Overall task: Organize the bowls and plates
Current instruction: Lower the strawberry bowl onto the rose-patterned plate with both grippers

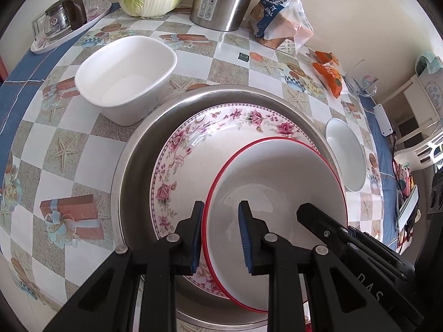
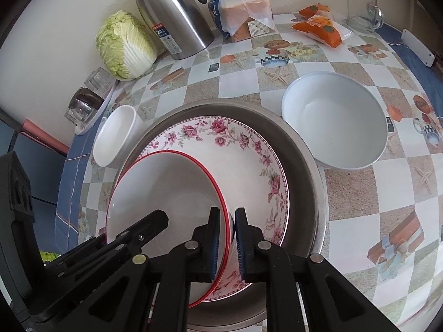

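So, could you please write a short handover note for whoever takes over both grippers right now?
Left gripper: open, its fingers straddling the near-left rim of the red-rimmed bowl.
Right gripper: closed on that bowl's right rim.
The bowl sits tilted on the floral plate, which lies in the steel basin.
Done: floral plate and red-rimmed bowl are in the basin.
Left: the rectangular white dish and round white bowl, both on the table beside the basin.

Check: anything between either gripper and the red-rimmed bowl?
Nothing visible. Left gripper and right gripper each straddle the red-rimmed bowl at opposite rim edges, above the floral plate in the steel basin.
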Demonstrator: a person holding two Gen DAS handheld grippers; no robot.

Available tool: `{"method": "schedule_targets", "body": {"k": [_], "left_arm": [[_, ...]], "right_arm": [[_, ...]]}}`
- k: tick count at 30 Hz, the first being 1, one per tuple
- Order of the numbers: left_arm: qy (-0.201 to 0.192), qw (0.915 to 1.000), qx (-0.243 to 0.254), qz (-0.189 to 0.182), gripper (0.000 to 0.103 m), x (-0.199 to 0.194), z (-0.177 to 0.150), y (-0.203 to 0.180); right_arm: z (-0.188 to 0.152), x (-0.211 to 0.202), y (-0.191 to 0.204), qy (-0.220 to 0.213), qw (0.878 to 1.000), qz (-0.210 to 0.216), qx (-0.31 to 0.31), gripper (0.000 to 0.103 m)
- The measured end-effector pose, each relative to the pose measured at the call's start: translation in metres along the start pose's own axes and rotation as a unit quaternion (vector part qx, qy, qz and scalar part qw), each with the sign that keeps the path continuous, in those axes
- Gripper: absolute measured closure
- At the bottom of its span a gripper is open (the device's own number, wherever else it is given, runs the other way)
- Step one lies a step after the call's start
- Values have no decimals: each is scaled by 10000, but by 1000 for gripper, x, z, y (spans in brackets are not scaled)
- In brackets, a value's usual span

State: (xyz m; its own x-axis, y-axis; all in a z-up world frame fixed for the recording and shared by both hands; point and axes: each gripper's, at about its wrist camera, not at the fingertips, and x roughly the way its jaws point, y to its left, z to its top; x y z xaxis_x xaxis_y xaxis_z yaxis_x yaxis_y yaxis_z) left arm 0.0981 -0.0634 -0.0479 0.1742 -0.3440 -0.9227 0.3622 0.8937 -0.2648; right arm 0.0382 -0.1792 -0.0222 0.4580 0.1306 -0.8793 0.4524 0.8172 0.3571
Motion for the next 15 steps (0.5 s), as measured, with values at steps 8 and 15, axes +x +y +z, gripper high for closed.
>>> {"method": "schedule_targets", "body": {"k": [8,15], "left_arm": [[-37,10000,-48,-13,79,1,1,1],[-114,9999,-112,-47,79,0,3,2]], "right_arm": [[2,0,0,-37,10000,28,20,88],[3,1,-2,-139,9997,173,130,88]]}}
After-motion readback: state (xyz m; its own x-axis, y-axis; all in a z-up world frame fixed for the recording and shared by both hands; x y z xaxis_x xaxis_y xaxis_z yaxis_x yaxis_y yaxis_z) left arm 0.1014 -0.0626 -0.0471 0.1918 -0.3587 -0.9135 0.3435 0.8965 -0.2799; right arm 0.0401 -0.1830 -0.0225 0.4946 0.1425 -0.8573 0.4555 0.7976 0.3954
